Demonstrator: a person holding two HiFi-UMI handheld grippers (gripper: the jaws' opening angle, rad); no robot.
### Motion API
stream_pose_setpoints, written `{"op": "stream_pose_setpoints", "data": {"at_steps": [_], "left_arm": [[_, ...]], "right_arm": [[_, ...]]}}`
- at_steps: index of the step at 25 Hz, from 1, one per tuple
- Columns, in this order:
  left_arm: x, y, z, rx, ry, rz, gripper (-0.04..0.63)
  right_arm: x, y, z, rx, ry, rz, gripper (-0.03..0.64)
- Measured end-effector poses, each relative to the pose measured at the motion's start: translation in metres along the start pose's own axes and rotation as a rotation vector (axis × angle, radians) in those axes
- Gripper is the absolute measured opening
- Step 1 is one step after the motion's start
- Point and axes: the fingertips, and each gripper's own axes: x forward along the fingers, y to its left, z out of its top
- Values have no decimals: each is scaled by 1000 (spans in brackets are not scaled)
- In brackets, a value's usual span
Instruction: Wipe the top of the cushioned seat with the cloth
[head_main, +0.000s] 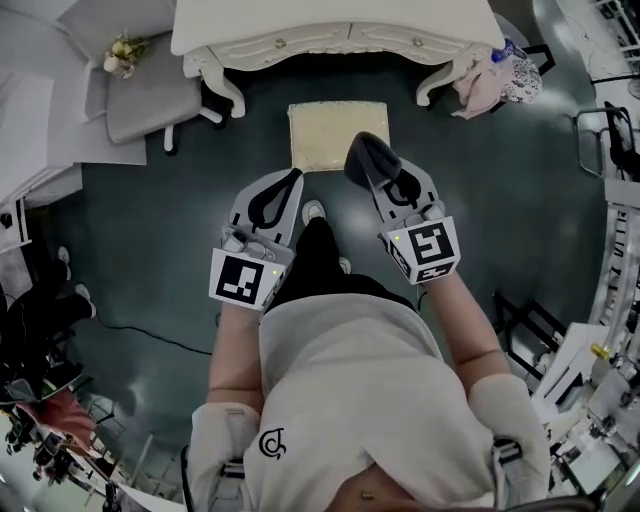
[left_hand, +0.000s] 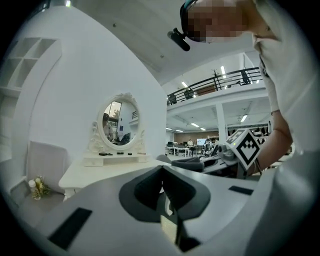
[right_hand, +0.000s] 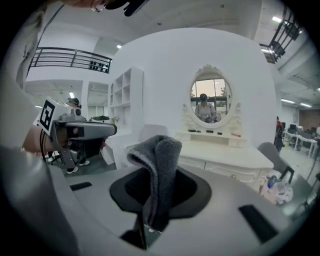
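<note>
1. Both hands forward: holds the left gripper (head_main: 288, 182) and the right gripper (head_main: 372, 172) side by side above the dark floor (head_main: 200, 220), near each other but apart.
2. Pinches a folded grey cloth (head_main: 366, 156) in the right gripper, with the jaws pressed onto its lower part and the fold standing up free above them in the right gripper view.
3. Shows the left gripper's jaws pressed together in the left gripper view, with nothing between them.
4. Locates the cushioned seat (head_main: 325, 130), cream and square, on the floor just ahead of both grippers and directly in front of the white dressing table (head_main: 340, 35).
5. Sets the cloth, as seen in the head view, over the seat's near right corner; cannot tell from there whether cloth and cushion touch.
6. Points the left gripper at the seat's near left corner, short of its edge in the head view.
7. Faces an oval mirror (right_hand: 209, 100) in a carved white frame on the dressing table, seen level in the right gripper view.
8. Leaves to the left of the table a grey chair (head_main: 150, 95) with a small bunch of flowers (head_main: 122, 52) on it, and by the table's right leg a bundle of light fabric (head_main: 490, 75).
</note>
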Motion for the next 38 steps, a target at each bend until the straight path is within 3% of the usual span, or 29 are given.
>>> {"op": "stream_pose_setpoints", "data": {"at_steps": [5,12,15,20,26,30,33,38], "left_arm": [[42,60,-15,15,28,-20,14],[79,127,-64,-51,76,21,14],[89,143,-96,-82,110,38,14],[101,168,-158,-145,152,116,14],[108,180,-236,-189,146,205,14],[108,181,-294,-231,209,234,14],[105,183,-327,-232,250,253,14],[98,188,-358,-287,236,295,14]], "right_arm": [[81,-23,-1,24,37,21,77],[174,-41,-36,52,121,70,77],[207,-41,-70,55,181,112,77],[251,-42,-140,157,324,187,77],[306,-44,-224,122,411,241,77],[336,-39,-277,165,491,272,77],[360,-32,-306,199,517,299,77],[393,-21,-343,220,538,309,77]]}}
